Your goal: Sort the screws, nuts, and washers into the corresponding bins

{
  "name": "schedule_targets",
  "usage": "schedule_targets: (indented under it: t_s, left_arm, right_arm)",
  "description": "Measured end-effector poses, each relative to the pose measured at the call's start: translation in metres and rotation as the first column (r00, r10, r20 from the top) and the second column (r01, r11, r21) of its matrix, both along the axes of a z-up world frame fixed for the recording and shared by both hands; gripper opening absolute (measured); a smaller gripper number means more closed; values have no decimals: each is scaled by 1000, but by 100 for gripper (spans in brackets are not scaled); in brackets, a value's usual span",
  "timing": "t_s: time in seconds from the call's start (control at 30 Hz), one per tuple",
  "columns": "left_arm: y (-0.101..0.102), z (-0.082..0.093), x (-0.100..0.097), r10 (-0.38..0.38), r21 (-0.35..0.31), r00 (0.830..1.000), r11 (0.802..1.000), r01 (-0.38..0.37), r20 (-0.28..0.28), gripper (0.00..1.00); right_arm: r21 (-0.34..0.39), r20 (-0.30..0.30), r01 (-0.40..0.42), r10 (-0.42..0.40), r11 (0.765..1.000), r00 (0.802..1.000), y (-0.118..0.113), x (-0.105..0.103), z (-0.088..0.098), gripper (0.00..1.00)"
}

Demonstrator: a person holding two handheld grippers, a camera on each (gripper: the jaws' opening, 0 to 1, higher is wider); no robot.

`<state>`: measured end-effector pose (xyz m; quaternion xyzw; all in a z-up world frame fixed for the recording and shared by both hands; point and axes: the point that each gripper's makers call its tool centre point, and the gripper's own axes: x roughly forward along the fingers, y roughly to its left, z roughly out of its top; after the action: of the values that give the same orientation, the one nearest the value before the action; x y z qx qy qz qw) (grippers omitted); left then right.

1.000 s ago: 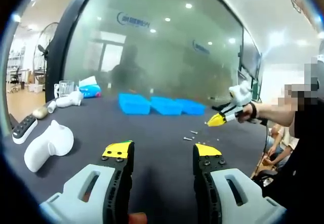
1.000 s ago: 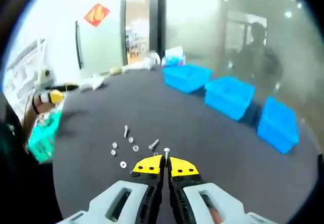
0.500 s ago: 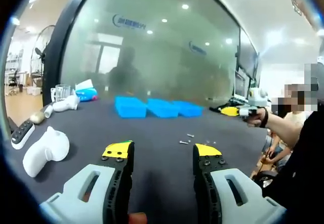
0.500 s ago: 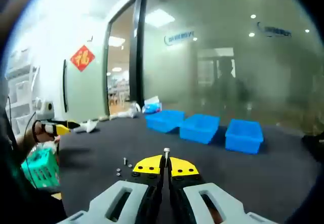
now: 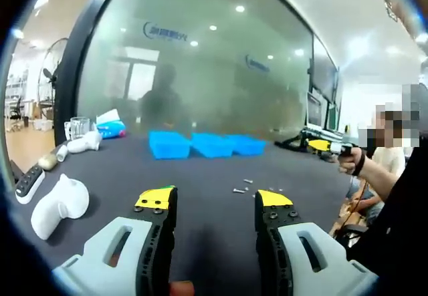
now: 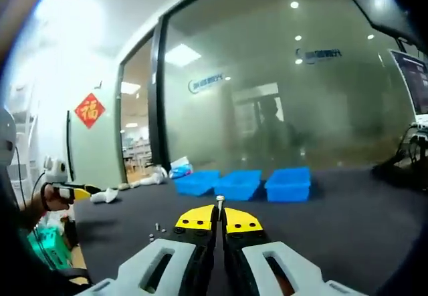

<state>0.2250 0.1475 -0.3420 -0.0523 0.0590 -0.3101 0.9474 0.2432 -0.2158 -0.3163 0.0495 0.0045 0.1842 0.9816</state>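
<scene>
one small silver screw (image 6: 219,202) stands upright, pinched in the right tool (image 6: 219,219).

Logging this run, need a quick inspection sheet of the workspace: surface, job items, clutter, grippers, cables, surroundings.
Surface: dark table, matte, flat.
Job's things: three blue bins in a row at the far side; loose screws mid-table; one screw upright in the right gripper.
Clutter: white handheld device, dark remote, clear cup, tissue pack along the left edge.
Grippers: left gripper open, nothing between the jaws; right gripper shut on the screw.
Cables: dark cables on the table's far right.
Surroundings: frosted glass wall, red door decoration, standing fan.
</scene>
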Motion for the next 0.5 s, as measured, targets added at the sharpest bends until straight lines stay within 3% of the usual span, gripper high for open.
schedule_targets:
  t_s: [0.27,0.5]
  left_arm:
    - [-1,0,0,-2,4,1000,1000,2,2,45]
    - [2,0,1,4,2,1000,1000,-4,1,45]
  right_arm:
    - [-17,35,19,-18,1000,999,-12,17,21,1]
    - [-65,61,9,-5,998,998,-13,54,42,1]
